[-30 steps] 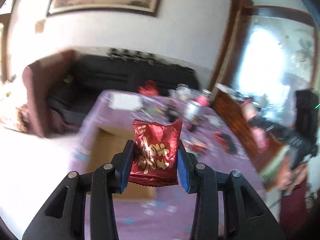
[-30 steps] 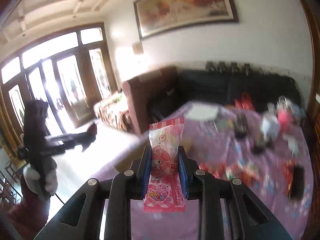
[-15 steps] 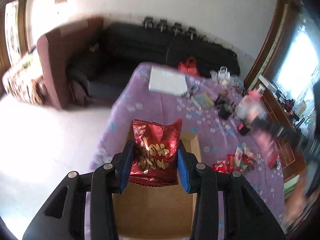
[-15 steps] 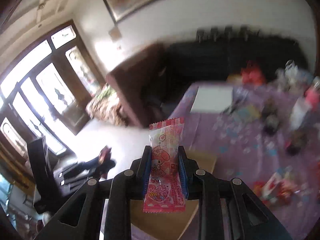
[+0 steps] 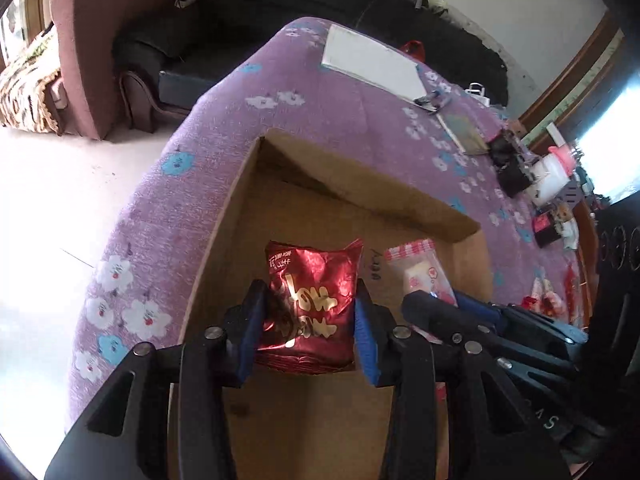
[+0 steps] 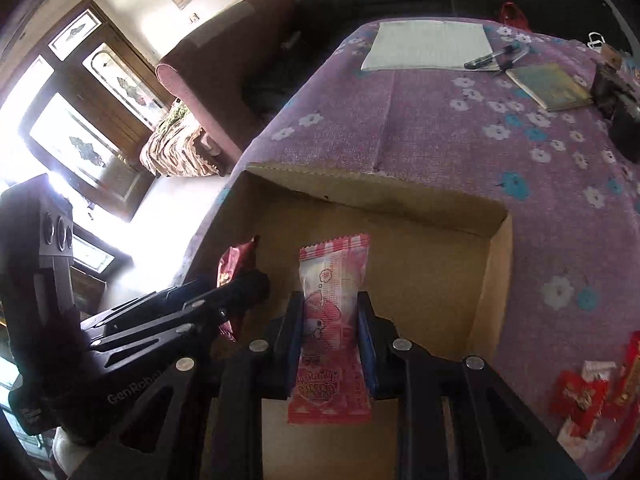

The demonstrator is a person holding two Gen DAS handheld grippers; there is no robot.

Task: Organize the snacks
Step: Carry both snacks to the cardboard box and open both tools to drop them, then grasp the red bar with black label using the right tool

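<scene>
My left gripper (image 5: 308,320) is shut on a red foil snack bag (image 5: 312,300) with gold lettering and holds it over the open cardboard box (image 5: 360,184). My right gripper (image 6: 330,336) is shut on a pink and white snack packet (image 6: 332,320) and holds it over the same box (image 6: 380,192). The two grippers are side by side. The pink packet (image 5: 420,272) and right gripper (image 5: 448,308) show at the right of the left wrist view. The red bag (image 6: 234,264) and left gripper (image 6: 240,288) show at the left of the right wrist view.
The box sits on a table with a purple flowered cloth (image 6: 460,128). More red snack packets (image 6: 584,396) lie on the cloth right of the box. A white paper pad (image 6: 428,44), pens, a booklet (image 6: 548,86) and bottles (image 5: 548,172) lie farther back. A sofa stands beyond.
Both grippers have swung downward and moved in over the box, each still holding its snack. They now sit close together above the box's inside.
</scene>
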